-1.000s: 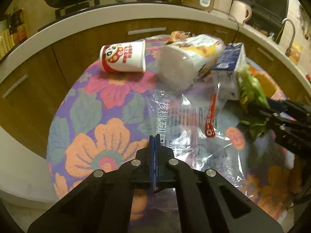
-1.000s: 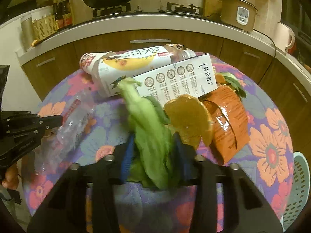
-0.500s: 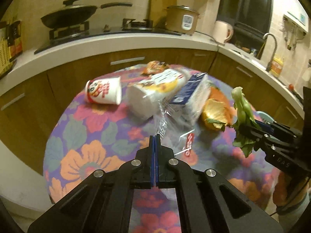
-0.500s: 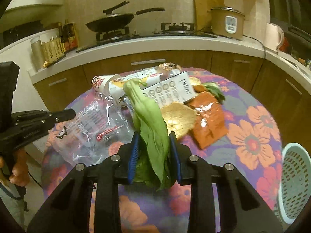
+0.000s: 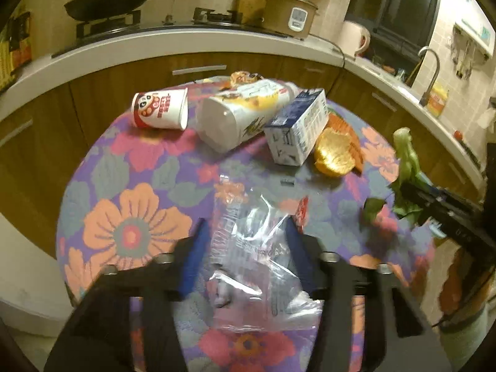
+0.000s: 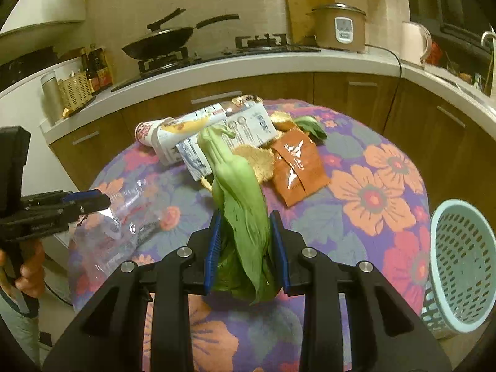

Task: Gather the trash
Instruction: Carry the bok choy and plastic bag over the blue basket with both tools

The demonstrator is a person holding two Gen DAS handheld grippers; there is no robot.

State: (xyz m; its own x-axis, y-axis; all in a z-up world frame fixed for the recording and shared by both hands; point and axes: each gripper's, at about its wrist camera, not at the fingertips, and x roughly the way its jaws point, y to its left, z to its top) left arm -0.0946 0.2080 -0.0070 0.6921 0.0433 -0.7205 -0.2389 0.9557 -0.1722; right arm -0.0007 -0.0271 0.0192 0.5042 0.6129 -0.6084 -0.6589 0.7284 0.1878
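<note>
Far edge of table [image 6: 387, 186] is blocked by a cluster: cup [image 5: 161, 110], bottle [image 5: 241, 114], carton [image 5: 297, 130], peel [image 5: 334, 155], orange wrapper [image 6: 297, 167]. Near-left is covered by clear bag [image 5: 257, 248]. Right side is left bare up to basket [image 6: 458, 266] past the edge.

Basket [image 6: 458, 266] cut off, right edge.

Each hand-held gripper is matte black plastic with two angular fingers, blue pads lining their inner faces and round silver screws at the joints: the left hand-held gripper [image 5: 245, 232] and the right hand-held gripper [image 6: 245, 235]. Faint white lettering marks the left one's side. The person wears pale grey trousers [image 6: 18, 322].
</note>
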